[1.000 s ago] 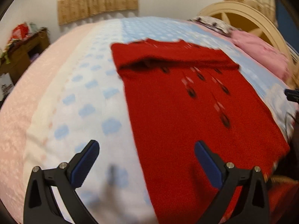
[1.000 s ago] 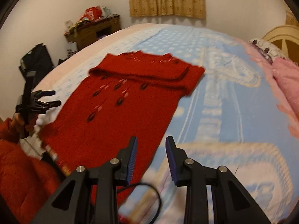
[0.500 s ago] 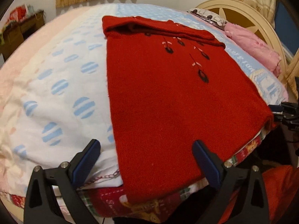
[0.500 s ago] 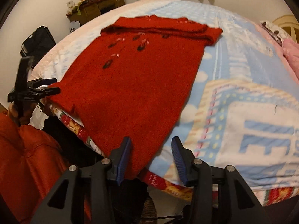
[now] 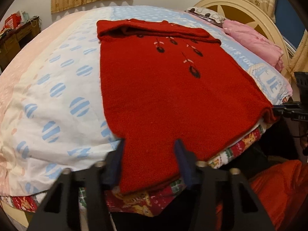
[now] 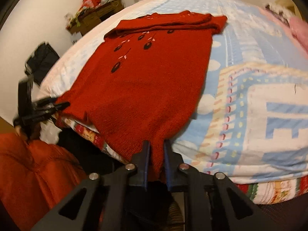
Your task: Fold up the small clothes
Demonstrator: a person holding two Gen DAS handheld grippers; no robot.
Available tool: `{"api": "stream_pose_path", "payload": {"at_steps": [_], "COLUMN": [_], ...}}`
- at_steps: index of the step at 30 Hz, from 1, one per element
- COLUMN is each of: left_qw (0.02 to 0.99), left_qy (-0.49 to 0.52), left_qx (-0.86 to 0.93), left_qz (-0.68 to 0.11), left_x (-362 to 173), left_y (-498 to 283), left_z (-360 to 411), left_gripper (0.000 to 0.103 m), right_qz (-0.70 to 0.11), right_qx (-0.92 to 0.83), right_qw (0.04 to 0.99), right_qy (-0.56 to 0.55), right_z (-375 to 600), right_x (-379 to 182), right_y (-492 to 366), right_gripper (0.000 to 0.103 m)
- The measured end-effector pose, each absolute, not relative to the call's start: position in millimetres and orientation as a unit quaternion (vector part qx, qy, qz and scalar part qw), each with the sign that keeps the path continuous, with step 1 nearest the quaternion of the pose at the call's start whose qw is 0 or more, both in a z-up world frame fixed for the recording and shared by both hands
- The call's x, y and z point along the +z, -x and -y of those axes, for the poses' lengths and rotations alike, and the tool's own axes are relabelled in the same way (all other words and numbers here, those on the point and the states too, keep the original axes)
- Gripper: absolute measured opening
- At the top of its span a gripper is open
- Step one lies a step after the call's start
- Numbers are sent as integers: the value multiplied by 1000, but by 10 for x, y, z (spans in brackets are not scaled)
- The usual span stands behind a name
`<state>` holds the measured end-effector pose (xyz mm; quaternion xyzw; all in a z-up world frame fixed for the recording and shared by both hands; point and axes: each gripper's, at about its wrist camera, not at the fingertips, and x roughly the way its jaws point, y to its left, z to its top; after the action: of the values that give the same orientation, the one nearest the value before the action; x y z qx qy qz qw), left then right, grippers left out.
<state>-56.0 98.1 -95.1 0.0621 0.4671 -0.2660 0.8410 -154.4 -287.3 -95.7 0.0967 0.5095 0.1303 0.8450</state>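
Observation:
A red knitted sweater with dark embroidered flowers lies flat on the bed, its sleeves folded across the far end. Its hem hangs over the near bed edge. My left gripper straddles the hem's left corner, jaws partly closed with the knit between them. My right gripper is closed narrowly on the hem's right corner of the sweater. The right gripper also shows at the right edge of the left wrist view, and the left gripper shows at the left of the right wrist view.
The bed has a white and blue patterned cover and a red printed quilt edge. Pink bedding lies by the cream headboard. A wooden desk and a black bag stand by the wall.
Both grippers moved down to the sweater's hem at the bed edge. The left jaws narrowed around the left corner. The right jaws closed on the right corner.

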Motion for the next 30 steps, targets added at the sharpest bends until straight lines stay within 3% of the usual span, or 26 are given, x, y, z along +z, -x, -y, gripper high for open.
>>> {"api": "stream_pose_path", "payload": {"at_steps": [1, 4, 14, 17, 21, 24, 26, 28, 30], "left_qw": [841, 837, 849, 861, 885, 873, 870, 872, 867], "left_qy": [-61, -44, 35, 42, -7, -26, -39, -51, -50], "left_qx": [-266, -263, -282, -261, -198, -230, -236, -235, -238], "left_qz": [-468, -478, -445, -434, -421, -430, -432, -426, -434], "left_x": [-942, -883, -139, -40, -50, -117, -196, -276, -378], "left_y": [552, 472, -444, -882, -1247, -1178, -1040, -895, -757], "left_z": [-979, -1003, -911, -857, -812, -891, -999, -1092, -1190], "left_gripper": [29, 15, 11, 11, 11, 28, 69, 80, 85], "right_qz": [-510, -502, -400, -386, -388, -403, -419, -425, -445], "right_qx": [133, 152, 204, 189, 136, 151, 161, 185, 210], "right_qw": [843, 836, 850, 840, 860, 845, 845, 843, 835], "right_qy": [-111, -160, -277, -330, -303, -318, -290, -273, -247], "right_z": [2903, 2988, 3402, 3659, 3771, 3734, 3598, 3470, 3290], "right_x": [-963, -901, -90, -75, -178, -301, -358, -408, -484], "right_y": [1543, 1525, 635, 154, -192, -175, -86, 0, 48], "right_gripper": [9, 8, 7, 6, 7, 7, 7, 8, 28]}}
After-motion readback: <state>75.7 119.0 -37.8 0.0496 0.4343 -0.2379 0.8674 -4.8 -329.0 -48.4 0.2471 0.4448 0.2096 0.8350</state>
